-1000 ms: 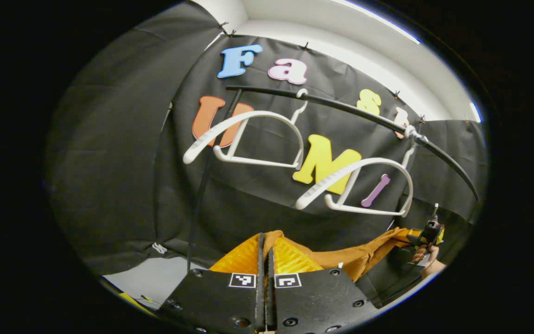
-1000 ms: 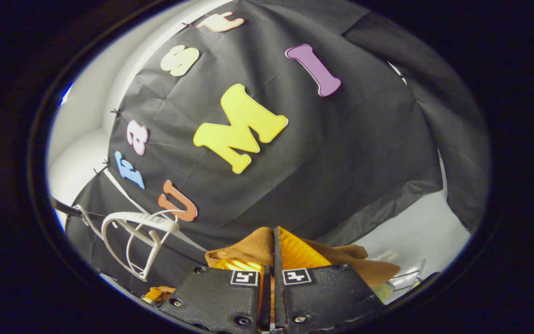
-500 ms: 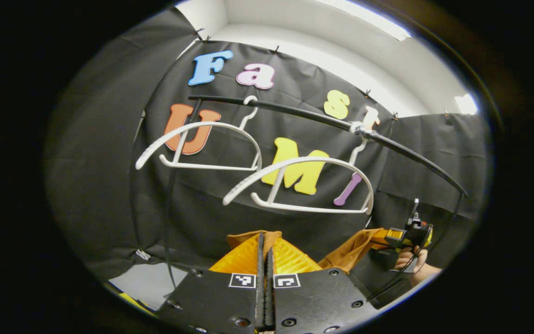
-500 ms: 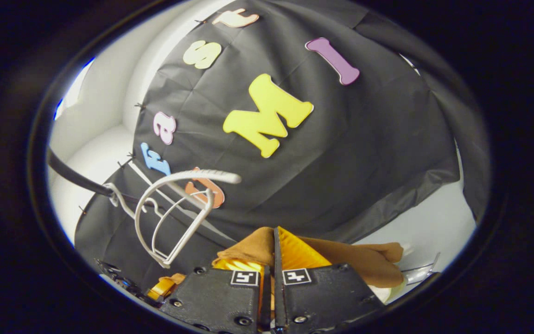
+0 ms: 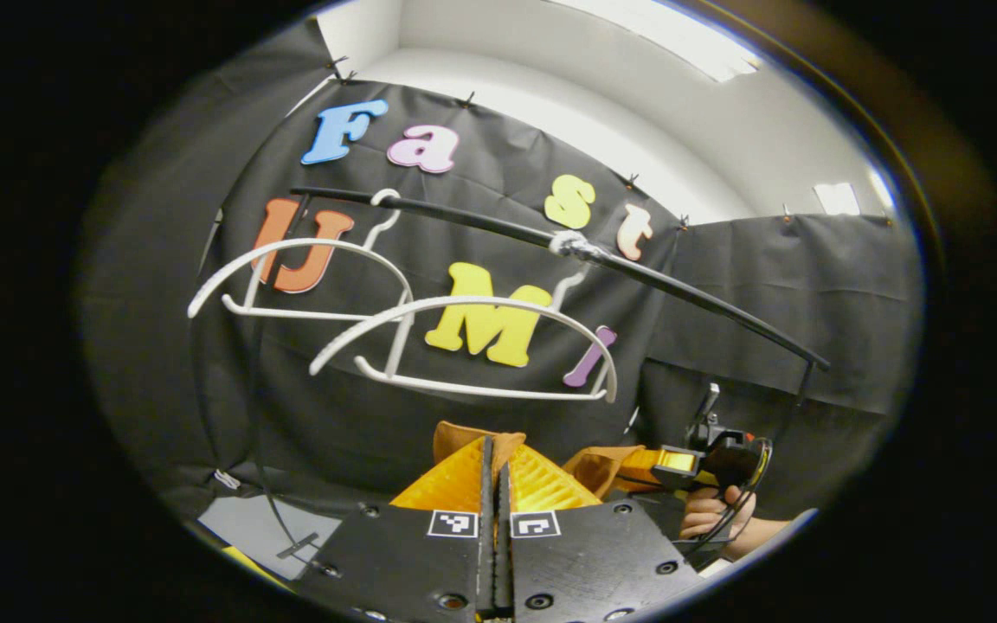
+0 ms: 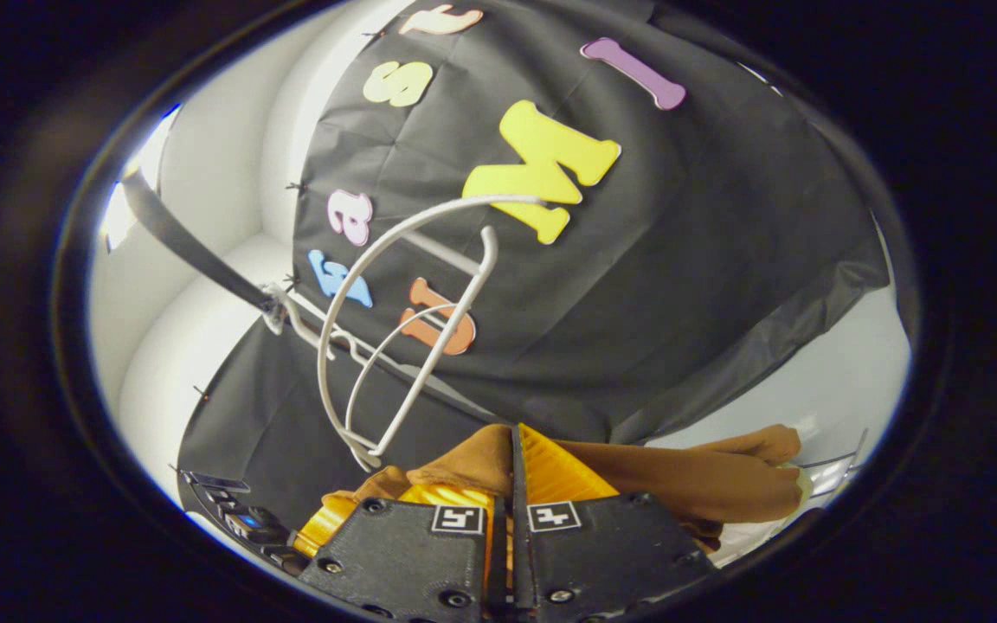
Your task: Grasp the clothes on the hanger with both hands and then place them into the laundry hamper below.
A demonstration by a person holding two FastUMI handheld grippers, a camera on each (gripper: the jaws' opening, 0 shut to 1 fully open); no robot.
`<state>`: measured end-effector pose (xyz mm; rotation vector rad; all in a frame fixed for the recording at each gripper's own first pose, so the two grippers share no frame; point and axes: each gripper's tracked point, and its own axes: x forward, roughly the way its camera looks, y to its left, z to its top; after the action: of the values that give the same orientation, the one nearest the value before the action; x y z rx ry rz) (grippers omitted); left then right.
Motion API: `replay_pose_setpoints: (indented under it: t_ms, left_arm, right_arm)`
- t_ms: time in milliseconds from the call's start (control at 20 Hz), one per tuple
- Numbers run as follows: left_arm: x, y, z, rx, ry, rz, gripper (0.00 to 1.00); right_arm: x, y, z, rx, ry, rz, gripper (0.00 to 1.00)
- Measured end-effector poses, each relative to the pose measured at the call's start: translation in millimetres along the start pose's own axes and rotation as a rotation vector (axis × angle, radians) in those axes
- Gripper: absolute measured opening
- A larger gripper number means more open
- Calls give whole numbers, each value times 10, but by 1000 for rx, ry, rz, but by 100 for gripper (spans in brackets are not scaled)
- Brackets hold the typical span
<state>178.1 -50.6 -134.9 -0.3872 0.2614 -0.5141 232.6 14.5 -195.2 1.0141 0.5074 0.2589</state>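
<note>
A brown garment (image 5: 464,435) is pinched between the fingers of my left gripper (image 5: 492,474), which is shut on it at the bottom of the left gripper view. The cloth runs right (image 5: 607,465) to my right gripper (image 5: 680,463), held by a hand (image 5: 710,512). In the right gripper view my right gripper (image 6: 516,463) is shut on the same garment (image 6: 706,486), which trails off to the right. Two bare white hangers (image 5: 464,346) (image 5: 291,281) hang on a black rail (image 5: 637,272) above the garment, apart from it.
The nearer white hanger (image 6: 403,329) and the rail (image 6: 187,242) stand upper left in the right gripper view. A pale wire-edged object (image 6: 827,472) peeks in at its lower right. Grey floor (image 5: 247,519) and a yellow edge (image 5: 243,562) lie lower left.
Both grippers stayed shut on the garment. The right gripper has come closer to the left one and the cloth between them has bunched. The hangers have slid left in the left gripper view.
</note>
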Motion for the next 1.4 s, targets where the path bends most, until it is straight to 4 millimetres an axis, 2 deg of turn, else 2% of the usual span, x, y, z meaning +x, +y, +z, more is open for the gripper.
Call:
replay_pose_setpoints:
  t_ms: [200, 250, 300, 350, 400, 450, 500, 550, 700, 800, 900, 950, 1000, 1050, 1150, 1400]
  left_arm:
    - [-12, -141, -141, 30, 33, -17, 5]
    - [-3, -176, -189, 30, 45, -26, 0]
    - [19, -200, -254, 29, 55, -33, 4]
    - [24, -213, -313, 28, 67, -37, 0]
    - [21, -213, -370, 32, 74, -34, 5]
    - [27, -184, -443, 33, 88, -25, 0]
    - [29, -141, -567, 19, 113, -18, 0]
    - [27, -110, -666, -2, 131, -14, 5]
    - [47, -10, -968, -34, 193, 2, 5]
    - [34, 76, -1169, -47, 233, 14, 5]
    - [13, 228, -1362, -42, 276, 37, 5]
    - [14, 304, -1483, -55, 302, 45, 0]
    - [0, 366, -1599, -58, 326, 51, 5]
    - [-28, 426, -1717, -56, 350, 62, 0]
    - [-40, 517, -1928, -63, 394, 79, 0]
    - [-34, 695, -2399, -92, 497, 105, 0]
  right_arm:
    - [44, 123, -293, -30, 62, 24, 6]
    - [71, 129, -373, -32, 76, 25, 6]
    - [104, 137, -451, -34, 101, 31, 6]
    - [119, 145, -539, -18, 119, 32, 5]
    - [147, 159, -624, -20, 144, 46, 6]
    - [195, 123, -726, -29, 161, 35, 1]
    - [227, 31, -796, -38, 171, 13, 6]
    - [214, -84, -874, -36, 178, -7, 5]
    - [244, -316, -1108, 7, 234, -40, 6]
    - [355, -524, -1230, 27, 247, -77, 6]
    - [423, -725, -1401, 44, 279, -115, 6]
    - [428, -825, -1492, 50, 291, -134, 6]
    - [440, -920, -1586, 54, 310, -152, 6]
    - [467, -1010, -1687, 57, 327, -170, 6]
    - [492, -1194, -1861, 57, 362, -207, 6]
    - [541, -1699, -2154, 39, 426, -318, 6]
